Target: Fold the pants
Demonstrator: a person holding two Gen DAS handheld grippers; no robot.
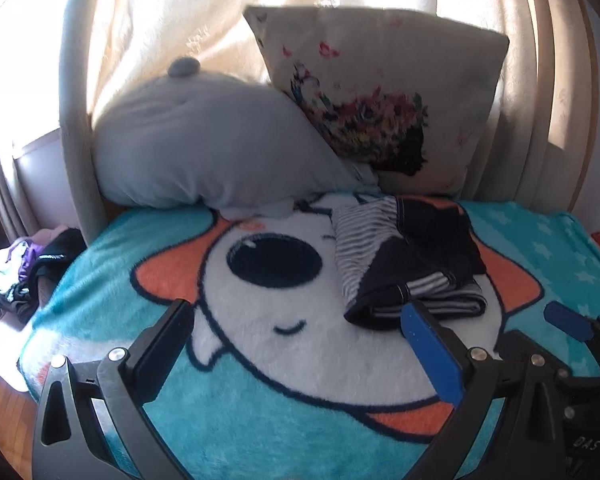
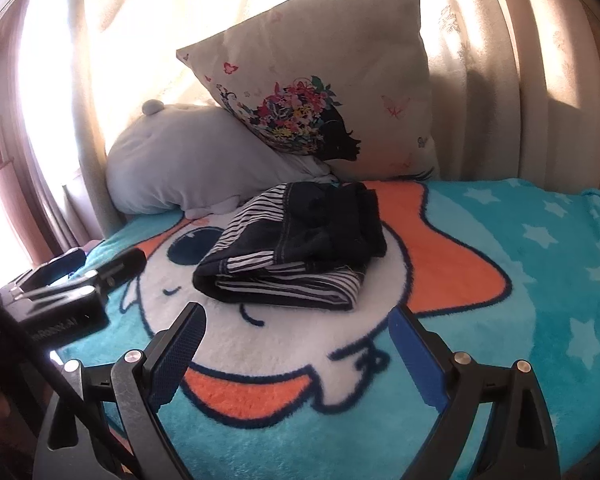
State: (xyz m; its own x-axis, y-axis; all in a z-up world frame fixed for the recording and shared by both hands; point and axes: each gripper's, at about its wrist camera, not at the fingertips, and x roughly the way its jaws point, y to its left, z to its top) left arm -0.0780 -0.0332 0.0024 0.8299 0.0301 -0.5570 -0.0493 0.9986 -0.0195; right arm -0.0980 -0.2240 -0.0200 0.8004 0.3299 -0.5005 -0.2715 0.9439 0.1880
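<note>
Fleecy turquoise blanket (image 1: 260, 432) covers the bed under me, printed with a big white and orange cartoon face and pale stars toward the right edge. At the head of the bed a grey plush pillow (image 1: 204, 148) lies on its side, and a cream cushion (image 1: 384, 92) with a flowery silhouette print leans against it. Sunlit cream curtains (image 1: 172, 12) hang behind them. Off the left edge of the bed sits a small heap of clothes (image 1: 28, 268).

Folded into a compact bundle, the pants (image 2: 296, 244) rest on the white part of the cartoon face, toward the head of the bed and just short of the pillows. They are dark navy with striped lining showing. In the right wrist view the bundle's long axis runs roughly across the bed, its rounded folded edge facing me, and the layered striped ends point to the right.

My left tongs (image 1: 296, 320) stand apart, holding nothing, hovering over the blanket with the blue-padded finger near the bundle's front edge. My right tongs (image 2: 296, 320) are likewise spread wide with nothing between them, just in front of the bundle.
</note>
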